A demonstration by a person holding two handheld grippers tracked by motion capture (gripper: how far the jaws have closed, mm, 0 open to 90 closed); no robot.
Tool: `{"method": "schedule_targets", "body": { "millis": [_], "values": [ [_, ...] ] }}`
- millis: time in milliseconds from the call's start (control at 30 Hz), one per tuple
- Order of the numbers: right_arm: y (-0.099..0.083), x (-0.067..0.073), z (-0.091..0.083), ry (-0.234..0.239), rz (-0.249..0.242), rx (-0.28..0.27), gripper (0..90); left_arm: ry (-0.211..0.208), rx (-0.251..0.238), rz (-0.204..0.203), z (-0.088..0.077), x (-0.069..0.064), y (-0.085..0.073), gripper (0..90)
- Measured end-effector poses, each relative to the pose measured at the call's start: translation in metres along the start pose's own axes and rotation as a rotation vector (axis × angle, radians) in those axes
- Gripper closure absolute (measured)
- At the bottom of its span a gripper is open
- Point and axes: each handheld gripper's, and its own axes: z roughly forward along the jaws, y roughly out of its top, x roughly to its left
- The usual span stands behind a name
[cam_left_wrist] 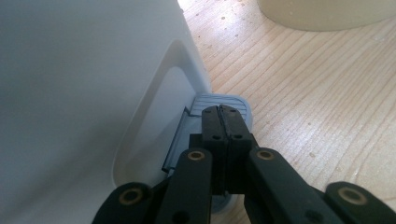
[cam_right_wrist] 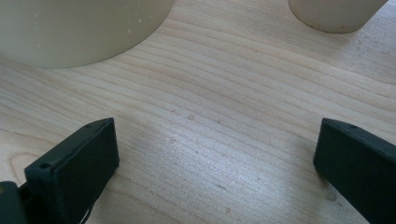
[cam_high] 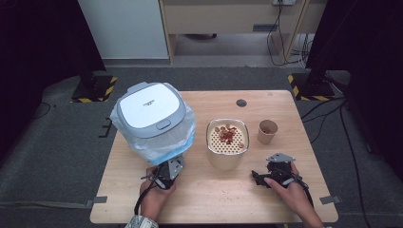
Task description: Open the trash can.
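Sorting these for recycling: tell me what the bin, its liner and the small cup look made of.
Bin: likely hard plastic, smooth matte white and grey moulded lid. Liner: thin plastic film, translucent bluish, crinkled. Small cup: probably paper, dull brown, thin rolled rim.

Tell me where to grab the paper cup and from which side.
Grip the paper cup across its side wall, about mid-height, coming level from the person's side with the right gripper, whose jaws already stand wide open. The cup stands upright with something inside, so a side hold should keep it level. The cream bowl stands apart on its left.
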Motion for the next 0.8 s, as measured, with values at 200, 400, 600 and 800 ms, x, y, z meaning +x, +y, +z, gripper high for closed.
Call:
{"method": "schedule_targets", "body": {
  "millis": [200, 400, 600, 800],
  "values": [
    [-0.0003, -0.0002, -0.0002, 0.003, -0.005, -0.001, 0.6, -0.009, 0.006, -0.024, 0.0017, 0.0019, -0.0013, 89.2],
    [-0.0002, -0.0001, -0.0003, 0.002, -0.003, -0.001, 0.6, -0.01, 0.013, -0.026, 0.0047, 0.0003, -0.0029, 89.1],
    [0.0026, -0.0001, -0.0015, 0.0, 0.0, 0.037, 0.7, -0.025, 0.029, -0.019, 0.0085, 0.0008, -0.0051, 88.8],
    [0.0027, -0.0017, -0.0028, 0.011, -0.004, 0.047, 0.9, -0.03, 0.032, -0.025, 0.0087, 0.0023, -0.0059, 88.9]
  ]
}}
